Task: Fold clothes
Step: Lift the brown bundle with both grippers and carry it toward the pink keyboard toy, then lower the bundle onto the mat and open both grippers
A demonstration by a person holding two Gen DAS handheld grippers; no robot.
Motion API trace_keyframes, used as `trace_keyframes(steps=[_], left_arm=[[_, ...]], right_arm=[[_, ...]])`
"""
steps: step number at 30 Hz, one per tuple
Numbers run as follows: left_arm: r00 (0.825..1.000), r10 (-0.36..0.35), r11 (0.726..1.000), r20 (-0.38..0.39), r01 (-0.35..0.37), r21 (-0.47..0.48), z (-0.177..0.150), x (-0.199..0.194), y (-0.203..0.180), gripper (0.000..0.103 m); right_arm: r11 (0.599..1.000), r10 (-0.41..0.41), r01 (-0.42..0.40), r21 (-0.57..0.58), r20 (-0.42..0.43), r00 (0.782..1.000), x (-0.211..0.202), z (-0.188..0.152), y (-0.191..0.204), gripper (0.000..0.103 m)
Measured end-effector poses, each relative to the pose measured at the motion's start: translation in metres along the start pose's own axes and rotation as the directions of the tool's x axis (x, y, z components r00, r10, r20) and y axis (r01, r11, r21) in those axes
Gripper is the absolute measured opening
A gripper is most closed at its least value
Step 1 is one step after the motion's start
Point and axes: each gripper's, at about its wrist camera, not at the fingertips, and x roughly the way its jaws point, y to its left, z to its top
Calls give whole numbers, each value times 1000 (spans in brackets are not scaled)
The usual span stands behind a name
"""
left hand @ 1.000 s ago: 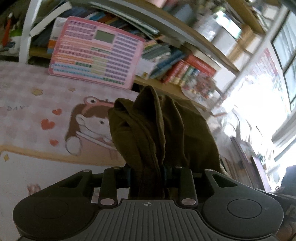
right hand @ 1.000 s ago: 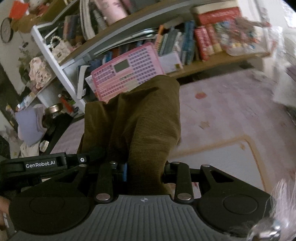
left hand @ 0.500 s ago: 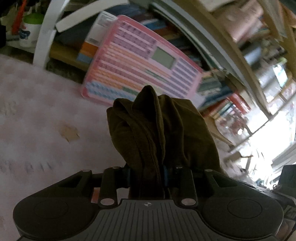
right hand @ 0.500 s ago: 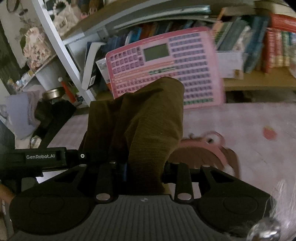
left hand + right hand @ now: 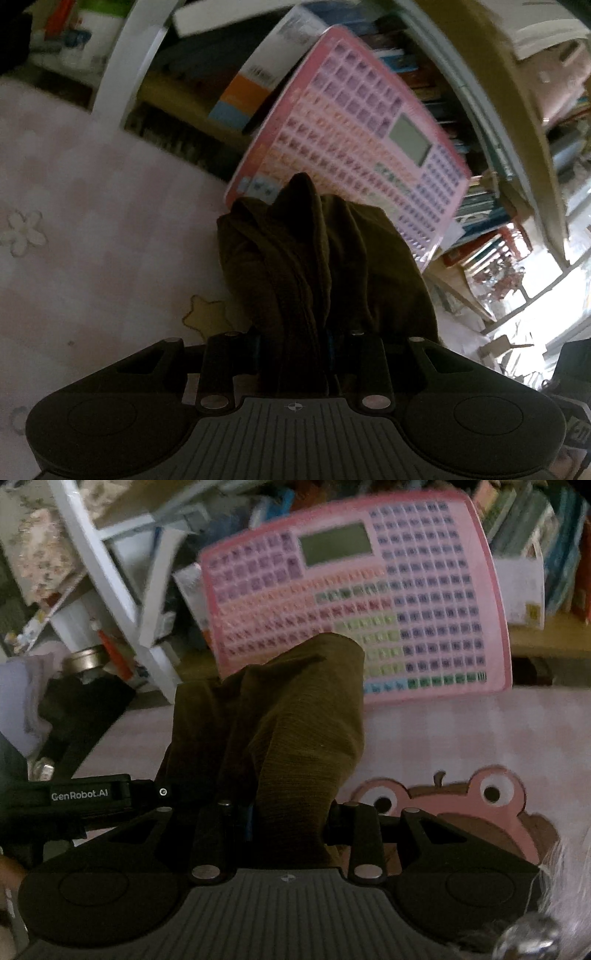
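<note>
A dark olive-brown garment (image 5: 317, 266) is bunched between the fingers of my left gripper (image 5: 293, 343), which is shut on it. The same garment (image 5: 288, 723) is bunched in my right gripper (image 5: 290, 819), also shut on it. The cloth covers the fingertips of both grippers and hangs forward over them. Both grippers hold it above a pink patterned mat (image 5: 92, 206). The other gripper's black body (image 5: 88, 794) shows at the left of the right wrist view.
A pink toy keyboard board (image 5: 354, 605) leans against a bookshelf (image 5: 480, 122) just ahead. The mat (image 5: 480, 734) has a pink frog cartoon (image 5: 461, 805). A white shelf frame (image 5: 107, 572) and clutter stand at the left.
Both grippers have moved forward with the garment toward the pink board and the shelf, which now look larger and closer. The grip on the cloth is unchanged.
</note>
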Motion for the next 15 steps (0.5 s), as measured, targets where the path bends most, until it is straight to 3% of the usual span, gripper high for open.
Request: trace_keyframes(steps=[5, 8, 10, 15], left_arm=[[1000, 2, 999, 20, -1, -38, 0, 3, 0, 34], [999, 34, 999, 30, -33, -34, -3, -4, -7, 42], [998, 55, 998, 37, -54, -32, -6, -9, -11, 52], [993, 107, 994, 54, -106, -26, -11, -21, -22, 58]], right_arm=[[998, -28, 29, 49, -9, 1000, 12, -1, -10, 32], [996, -45, 46, 79, -15, 999, 19, -1, -17, 37], [994, -56, 57, 98, -19, 998, 23, -2, -21, 63], [993, -76, 76, 88, -8, 997, -2, -18, -14, 72]])
